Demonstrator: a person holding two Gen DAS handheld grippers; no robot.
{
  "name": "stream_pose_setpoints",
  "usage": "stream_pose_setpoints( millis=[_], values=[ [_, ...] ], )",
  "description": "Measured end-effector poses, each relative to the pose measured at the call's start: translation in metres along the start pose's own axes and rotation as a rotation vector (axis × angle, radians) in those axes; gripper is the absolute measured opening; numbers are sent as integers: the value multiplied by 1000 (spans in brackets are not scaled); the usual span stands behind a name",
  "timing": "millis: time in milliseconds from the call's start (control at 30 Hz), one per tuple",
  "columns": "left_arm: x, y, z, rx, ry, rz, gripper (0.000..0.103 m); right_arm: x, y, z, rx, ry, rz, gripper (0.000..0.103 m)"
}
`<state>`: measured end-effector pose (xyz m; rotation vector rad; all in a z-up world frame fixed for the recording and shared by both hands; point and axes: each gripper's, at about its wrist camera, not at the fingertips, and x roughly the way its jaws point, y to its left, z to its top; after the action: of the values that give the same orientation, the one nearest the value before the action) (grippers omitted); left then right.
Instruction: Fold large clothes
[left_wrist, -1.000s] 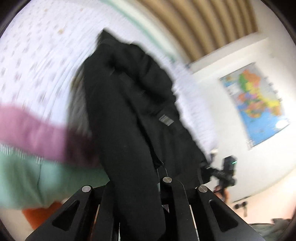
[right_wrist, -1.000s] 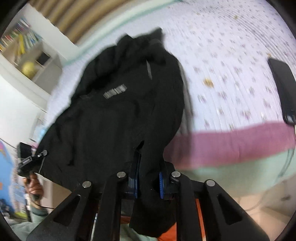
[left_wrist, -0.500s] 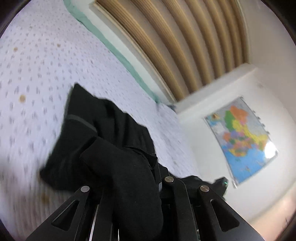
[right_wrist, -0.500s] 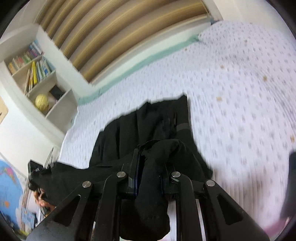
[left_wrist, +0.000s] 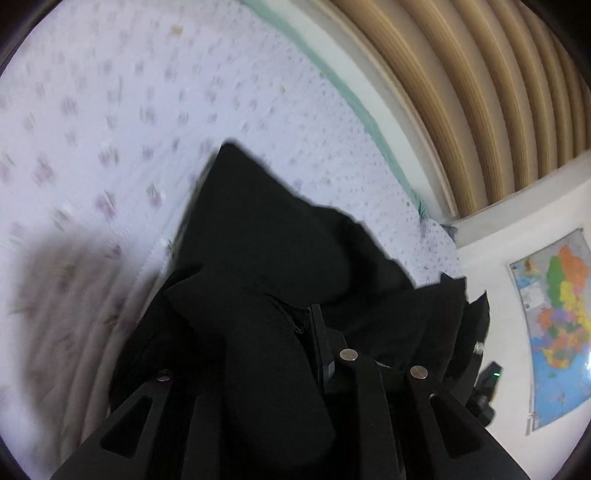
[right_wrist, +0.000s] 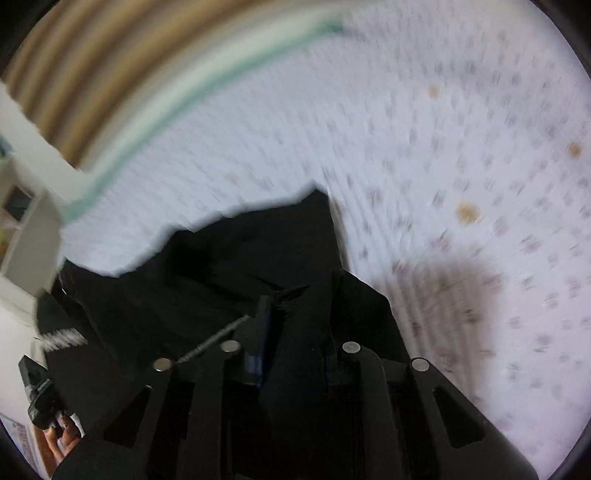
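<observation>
A large black garment (left_wrist: 280, 236) lies spread on a white bedspread with small flower print (left_wrist: 110, 110). My left gripper (left_wrist: 266, 325) is shut on a bunched edge of the black garment, which drapes over its fingers. In the right wrist view the black garment (right_wrist: 229, 266) spreads ahead and to the left. My right gripper (right_wrist: 299, 310) is shut on another edge of it, low over the bed. Both views are blurred by motion.
A slatted wooden headboard (left_wrist: 461, 92) and a green bed edge (left_wrist: 332, 81) lie beyond the bedspread (right_wrist: 443, 147). A world map (left_wrist: 554, 325) hangs on the right wall. A shelf unit (right_wrist: 26, 229) stands at the left. The other gripper (right_wrist: 40, 395) shows at lower left.
Both grippers have carried the garment forward and down toward the bed. The pink and green bedding edge has left view, and the garment now lies flatter on the bedspread.
</observation>
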<state>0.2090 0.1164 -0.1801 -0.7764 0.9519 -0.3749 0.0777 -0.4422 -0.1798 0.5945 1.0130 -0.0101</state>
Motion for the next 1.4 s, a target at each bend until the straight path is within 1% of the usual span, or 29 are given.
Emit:
stream_pose_setpoints(
  millis=[33, 100, 233, 267, 300, 333, 367, 400, 433, 467, 500, 533, 567, 600, 633, 667, 733, 800, 833, 867, 967, 1033, 1167, 1200, 1233, 1300, 1333, 1367, 1400],
  values=[
    [4, 7, 0, -6, -2, -25, 20, 13, -5, -1, -7, 5, -14, 20],
    [3, 8, 1, -1, 1, -35, 20, 24, -8, -7, -14, -9, -17, 20],
    [-2, -1, -1, 54, -8, -6, 20, 23, -11, -8, -17, -14, -1, 20],
    [-7, -7, -2, 77, -8, -4, 20, 21, -12, -7, -15, -13, 9, 23],
    [-15, -14, -3, 100, -3, -4, 23, 16, -12, -7, -19, -10, 27, 25],
    [-26, -21, -4, 131, 10, -18, 27, 7, -12, -7, -30, -7, 49, 29],
    [-38, -27, -5, 161, 18, -53, 29, -4, -13, -7, -43, -11, 67, 34],
    [-52, -34, -6, 189, 20, -98, 38, -17, -14, -6, -59, -25, 91, 36],
    [-70, -41, -7, 215, 18, -142, 50, -30, -16, -7, -74, -43, 114, 43],
    [-81, -44, -7, 230, 11, -170, 56, -48, -18, -7, -95, -71, 147, 51],
    [-101, -50, -7, 253, -10, -226, 68, -59, -19, -7, -107, -89, 169, 55],
    [-119, -55, -7, 273, -39, -277, 79, -79, -21, -9, -129, -133, 201, 69],
    [-127, -59, -7, 283, -60, -301, 82, -92, -21, -11, -151, -173, 200, 83],
    [-140, -62, -8, 304, -99, -321, 82, -104, -20, -16, -177, -213, 182, 88],
    [-145, -65, -8, 331, -127, -291, 82, -109, -17, -17, -200, -239, 167, 90],
    [-144, -68, -9, 347, -134, -251, 82, -110, -14, -19, -235, -253, 151, 90],
    [-130, -68, -8, 380, -128, -86, 82, -101, -7, -15, -264, -238, 110, 90],
    [-110, -66, -5, 399, -104, 47, 82, -85, -6, -12, -275, -213, 69, 90],
    [-101, -63, -2, 398, -101, 104, 82, -79, -6, -9, -279, -206, 58, 90],
    [-94, -60, 2, 389, -99, 134, 82, -75, -6, -7, -280, -204, 51, 90],
    [-79, -46, 19, 337, -84, 148, 82, -60, -11, 10, -281, -203, 17, 90],
    [-71, -38, 30, 298, -64, 149, 82, -41, -16, 27, -273, -169, 8, 90],
    [-44, -20, 53, 219, 9, 157, 82, -6, -21, 57, -249, -107, 41, 90],
    [-37, -16, 58, 189, 27, 142, 82, 2, -20, 63, -242, -88, 58, 90],
    [-30, -12, 63, 154, 48, 110, 82, 11, -19, 67, -236, -64, 79, 90],
    [-22, -8, 65, 115, 61, 19, 81, 27, -15, 68, -232, -13, 119, 89],
    [-22, -11, 64, 119, 50, -4, 73, 32, -10, 65, -257, 3, 139, 73],
    [-26, -19, 61, 147, 27, 22, 58, 33, -4, 60, -295, 1, 131, 43],
    [-30, -27, 58, 190, 12, 62, 12, 32, 1, 56, -324, -10, 104, 34]
  ],
)
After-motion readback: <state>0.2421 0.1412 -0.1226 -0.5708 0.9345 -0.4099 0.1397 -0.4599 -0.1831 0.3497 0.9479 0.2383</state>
